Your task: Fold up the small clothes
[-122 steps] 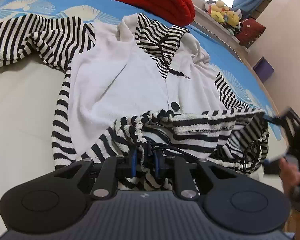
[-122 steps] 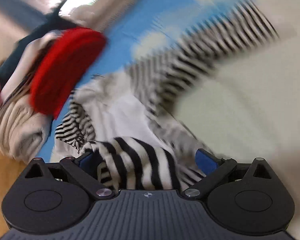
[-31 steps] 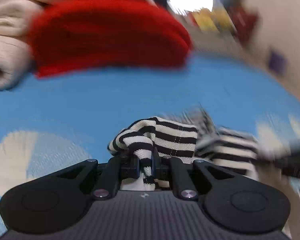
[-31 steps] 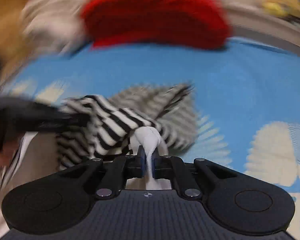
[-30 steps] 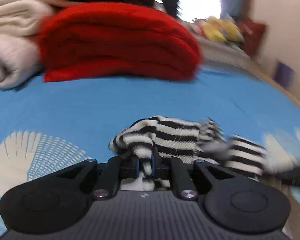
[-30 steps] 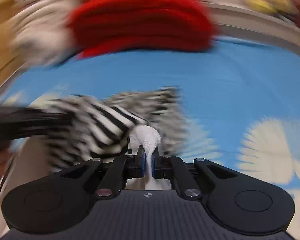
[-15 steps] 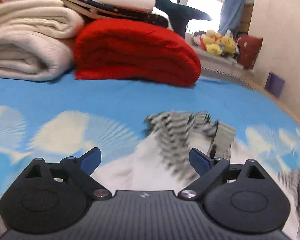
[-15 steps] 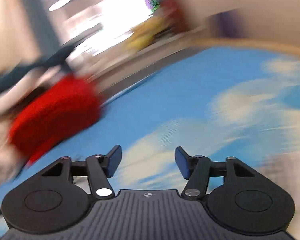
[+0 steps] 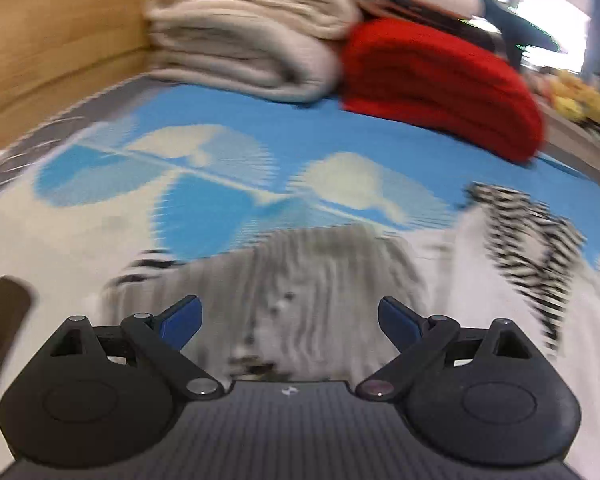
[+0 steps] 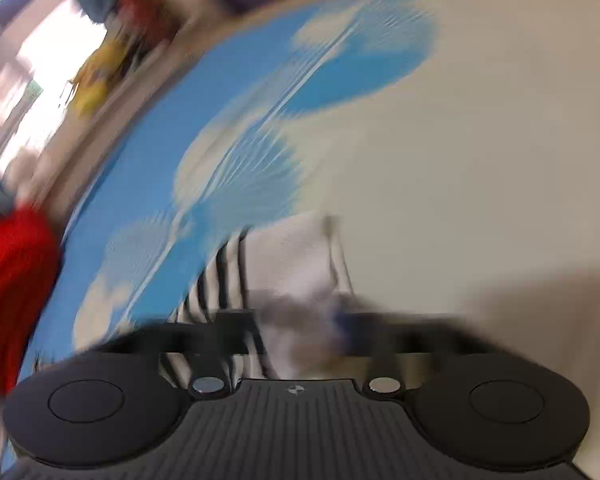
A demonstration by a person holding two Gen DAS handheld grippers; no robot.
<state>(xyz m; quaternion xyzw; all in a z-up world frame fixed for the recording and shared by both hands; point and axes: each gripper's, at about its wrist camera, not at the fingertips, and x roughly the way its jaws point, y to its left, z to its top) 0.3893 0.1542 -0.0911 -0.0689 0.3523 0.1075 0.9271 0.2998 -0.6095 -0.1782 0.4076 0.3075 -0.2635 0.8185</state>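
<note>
left view, going left to right: dark blurred shape at far left edge, can't tell what it is. my left gripper point(image 9: 290, 318) has its fingers spread wide, nothing between them. the striped garment point(image 9: 316, 272) lies on the bed sheet point(image 9: 220, 136) just ahead of the fingertips, filling lower centre and running to the right edge, where the black-and-white stripes read sharper. heavy motion blur, so fold edges are unreadable.

upper part of the frame: wooden headboard point(image 9: 52, 32) at upper left, beige folded blankets point(image 9: 244, 40) top centre, red folded knit point(image 9: 440, 80) to their right and touching them, yellow plush toys point(image 9: 576, 96) at far right.

right view: red knit at left edge, a striped and white part of the garment at lower centre, bare sheet to the right. my right gripper point(image 10: 300, 332) is smeared by motion; can't tell how wide it stands or whether it has cloth.

risks, my read:
- a blind grab in this blur could take one layer only, or pinch sheet with cloth, and drag the fold open.
- if the right claw is pinching fabric, this fast swing would pull the garment askew.
- a sweep toward the top of the frame could knock the stacks.

counts: 1 garment, 2 grippers, 1 red knit, 1 beige stack (layer count unclear), plush count unclear.
</note>
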